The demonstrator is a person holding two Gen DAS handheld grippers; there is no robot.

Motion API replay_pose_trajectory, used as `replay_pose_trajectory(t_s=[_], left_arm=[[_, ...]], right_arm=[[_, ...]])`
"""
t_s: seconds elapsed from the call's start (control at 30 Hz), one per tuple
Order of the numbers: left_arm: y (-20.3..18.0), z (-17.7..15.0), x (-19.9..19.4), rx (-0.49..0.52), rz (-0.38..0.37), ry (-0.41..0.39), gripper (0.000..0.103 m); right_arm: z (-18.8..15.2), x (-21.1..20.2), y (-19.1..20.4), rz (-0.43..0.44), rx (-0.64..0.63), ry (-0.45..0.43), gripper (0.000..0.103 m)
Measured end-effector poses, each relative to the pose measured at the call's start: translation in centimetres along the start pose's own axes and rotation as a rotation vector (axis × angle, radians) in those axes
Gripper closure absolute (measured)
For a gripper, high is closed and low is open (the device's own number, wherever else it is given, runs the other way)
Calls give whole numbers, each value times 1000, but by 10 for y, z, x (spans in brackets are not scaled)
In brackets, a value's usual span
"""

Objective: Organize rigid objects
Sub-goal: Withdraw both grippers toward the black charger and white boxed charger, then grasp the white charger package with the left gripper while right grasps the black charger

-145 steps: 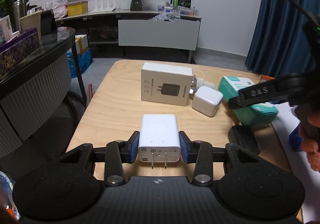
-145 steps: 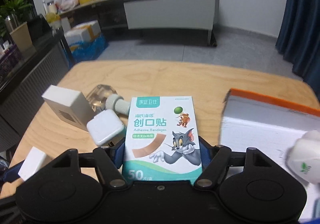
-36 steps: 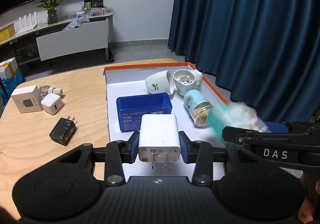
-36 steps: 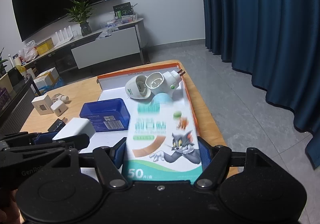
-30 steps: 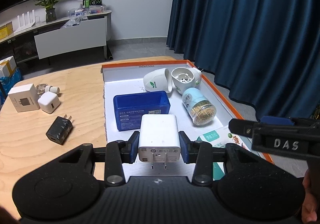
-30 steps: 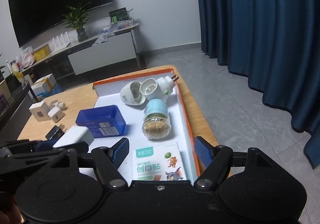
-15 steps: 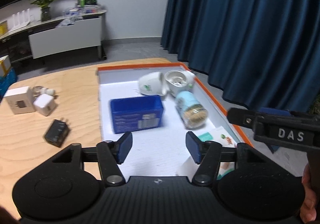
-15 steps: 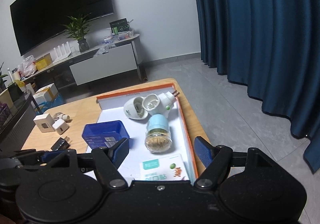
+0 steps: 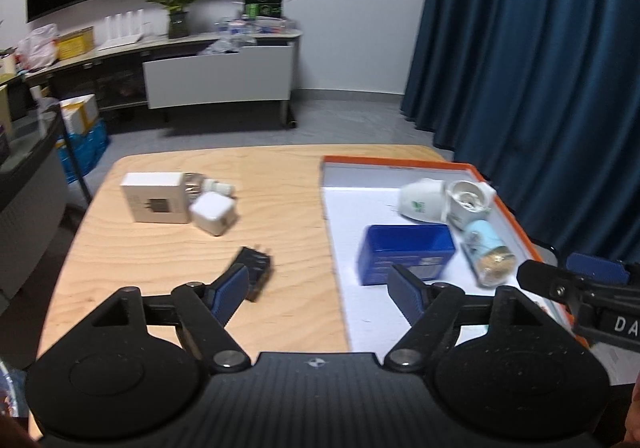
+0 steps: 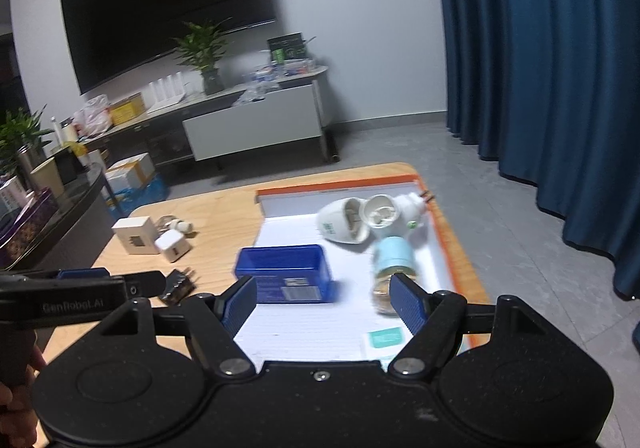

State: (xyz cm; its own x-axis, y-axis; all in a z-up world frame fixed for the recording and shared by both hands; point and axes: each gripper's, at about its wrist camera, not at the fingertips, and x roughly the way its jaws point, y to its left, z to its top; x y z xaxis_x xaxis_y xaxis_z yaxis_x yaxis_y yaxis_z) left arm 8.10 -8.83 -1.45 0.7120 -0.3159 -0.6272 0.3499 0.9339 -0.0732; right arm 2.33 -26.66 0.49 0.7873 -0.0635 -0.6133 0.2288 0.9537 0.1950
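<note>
wood table (image 9: pixel 168 248), blk charger (image 9: pixel 256 268) by l gripper (image 9: pixel 318 288)

On the wooden table, the white tray (image 9: pixel 344 288) with an orange rim holds most of the pieces. A blue box (image 9: pixel 406 254) stands near its middle, label side toward the cameras. Behind it a white shell (image 9: pixel 420 199) lies on its side, touching a white plug-in unit (image 9: pixel 468 199) whose open round face tips upward. Just beside these a jar (image 9: pixel 486 252) with a pale blue cap lies on its side. A teal-and-white plaster box (image 10: pixel 386 340) lies flat at the tray's near edge.

Outside the tray, a black charger (image 9: pixel 254 272) lies flat with its prongs pointing away. Farther off, a white carton (image 9: pixel 156 197), a white cube charger (image 9: pixel 212 213) and a small clear bottle (image 9: pixel 204 183) are clustered together.
</note>
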Motion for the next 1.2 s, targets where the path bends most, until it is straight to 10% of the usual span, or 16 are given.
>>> replay_pose_trajectory(t_s=[1.2], left_arm=[[114,5,14,-194,175,8,18]], right_arm=[[1,74,109,203,-151,131,15]])
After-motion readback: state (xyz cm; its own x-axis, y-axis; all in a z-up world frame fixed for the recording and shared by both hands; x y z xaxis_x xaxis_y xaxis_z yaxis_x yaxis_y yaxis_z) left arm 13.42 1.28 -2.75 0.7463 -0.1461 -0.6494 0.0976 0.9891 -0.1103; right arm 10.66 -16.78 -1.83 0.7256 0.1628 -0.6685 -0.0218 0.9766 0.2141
